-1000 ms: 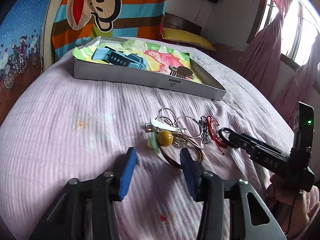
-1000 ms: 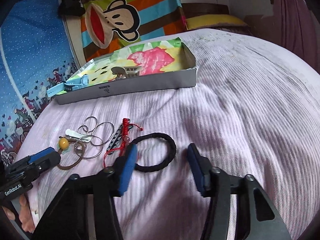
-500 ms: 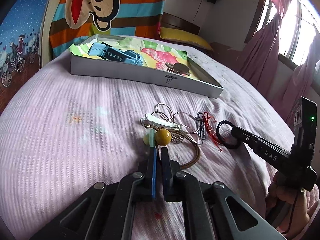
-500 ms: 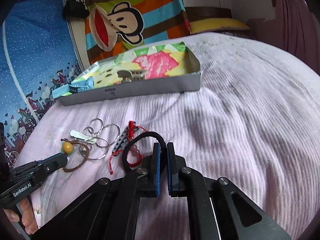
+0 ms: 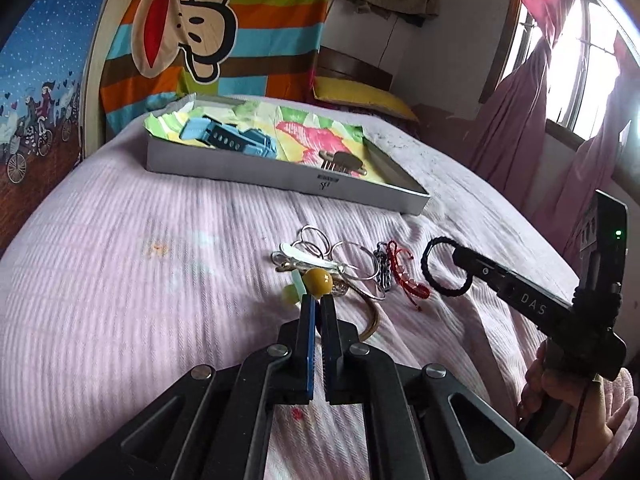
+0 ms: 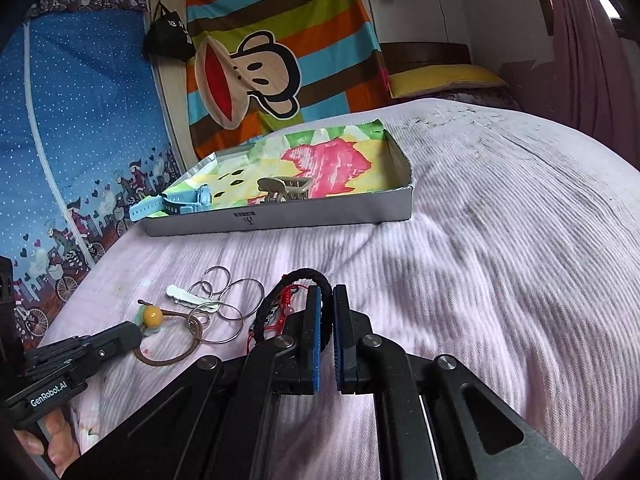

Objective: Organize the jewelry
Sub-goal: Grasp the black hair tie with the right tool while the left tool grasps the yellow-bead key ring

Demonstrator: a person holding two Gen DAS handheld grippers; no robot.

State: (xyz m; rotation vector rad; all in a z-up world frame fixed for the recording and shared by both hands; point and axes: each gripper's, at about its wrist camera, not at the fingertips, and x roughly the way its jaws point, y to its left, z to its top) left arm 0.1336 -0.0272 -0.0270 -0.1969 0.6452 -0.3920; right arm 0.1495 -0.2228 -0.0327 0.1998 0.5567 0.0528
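My left gripper is shut on the brown hair tie, just behind its yellow bead. In the right wrist view the left gripper pinches the tie beside the bead. My right gripper is shut on a black braided bracelet, whose loop stands up from the bed. The left wrist view shows the right gripper with the black loop hanging at its tip. At the back lies a grey tray.
On the pink bedspread lie silver rings, a white hair clip, a beaded bracelet and a red cord bracelet. The tray holds a blue watch and a hair claw. A person's hand holds the right gripper.
Both grippers were open a second ago and are shut now. The left closed on the hair tie, the right on the black bracelet, whose loop has tipped up off the bed.
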